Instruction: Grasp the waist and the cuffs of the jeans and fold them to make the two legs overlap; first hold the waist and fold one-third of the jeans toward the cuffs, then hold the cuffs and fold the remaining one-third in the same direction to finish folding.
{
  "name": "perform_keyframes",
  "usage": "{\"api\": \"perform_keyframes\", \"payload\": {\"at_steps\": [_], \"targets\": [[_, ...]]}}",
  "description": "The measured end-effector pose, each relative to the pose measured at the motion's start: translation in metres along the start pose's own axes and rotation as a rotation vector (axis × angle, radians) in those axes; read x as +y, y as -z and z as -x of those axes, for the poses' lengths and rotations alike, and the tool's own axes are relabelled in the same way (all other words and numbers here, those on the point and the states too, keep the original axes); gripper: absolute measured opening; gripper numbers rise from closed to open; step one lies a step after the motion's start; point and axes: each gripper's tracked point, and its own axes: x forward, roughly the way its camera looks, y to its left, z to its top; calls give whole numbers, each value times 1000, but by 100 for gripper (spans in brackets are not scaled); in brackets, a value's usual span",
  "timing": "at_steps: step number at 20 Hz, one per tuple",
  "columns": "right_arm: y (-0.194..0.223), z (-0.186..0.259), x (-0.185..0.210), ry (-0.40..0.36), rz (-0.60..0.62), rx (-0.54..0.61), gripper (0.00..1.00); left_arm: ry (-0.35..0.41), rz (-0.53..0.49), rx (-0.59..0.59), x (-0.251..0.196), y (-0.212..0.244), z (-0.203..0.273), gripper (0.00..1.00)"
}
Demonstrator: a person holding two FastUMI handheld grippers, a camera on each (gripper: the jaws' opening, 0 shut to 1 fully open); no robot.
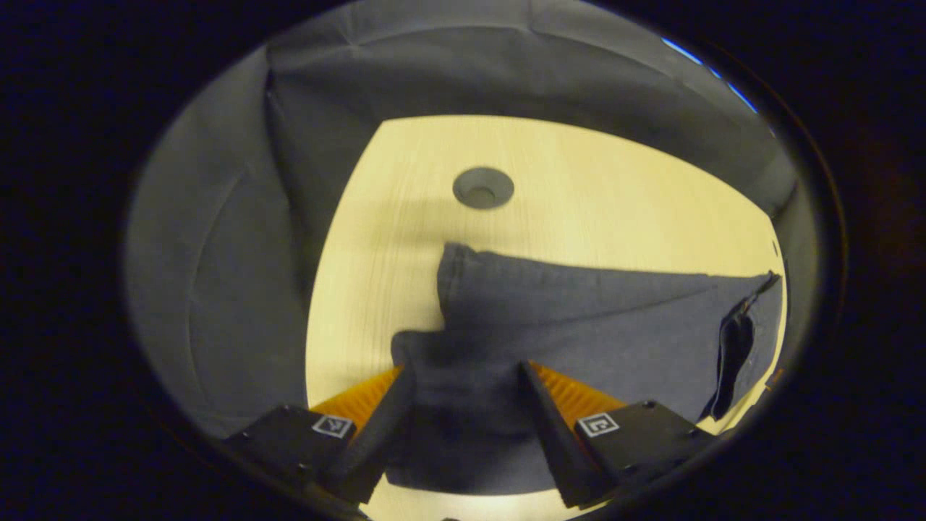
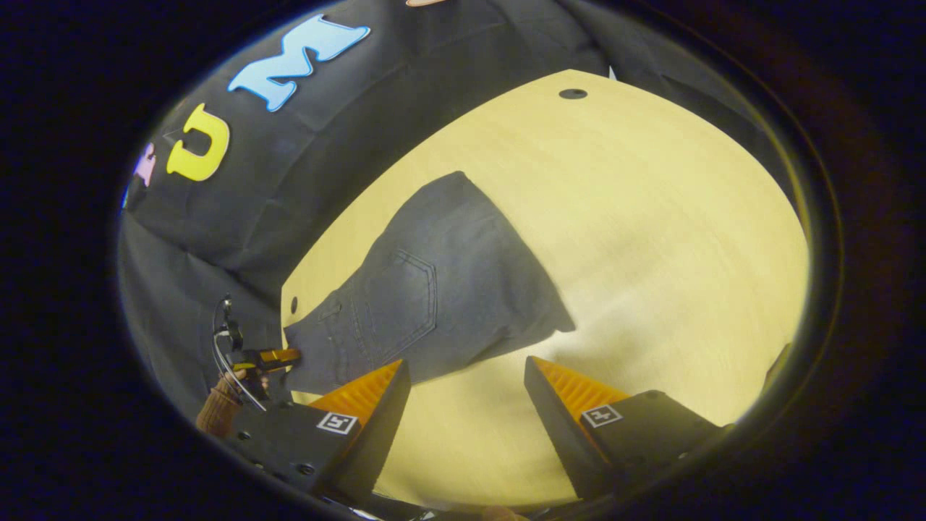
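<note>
Jeans (image 2: 427,289) on the counter (image 2: 651,239), legs overlapped, folded part-way: your left tongs (image 1: 463,405) grip a near edge of denim, right tongs (image 2: 466,405) hang apart over bare counter; carry that edge over squarely.

My gripper (image 2: 466,394) hangs open over bare table (image 2: 651,253) — the jeans (image 2: 434,289) lie at eleven o'clock, the other gripper (image 2: 278,356) at nine touching their waist.
</note>
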Motion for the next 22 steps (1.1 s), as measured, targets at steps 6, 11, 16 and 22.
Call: {"api": "perform_keyframes", "payload": {"at_steps": [6,11,16,22], "targets": [[7,2,-1,-9,2,24,96,88,307,-90,-24,9,-74,12],[4,14,-13,-30,-26,9,96,232,541,-198,-61,8,-73,8],[4,24,-27,-50,-48,4,96,369,283,-361,-173,-25,42,8],[1,50,-45,-100,-74,-52,96,592,-4,-432,-393,-23,132,7]]}}
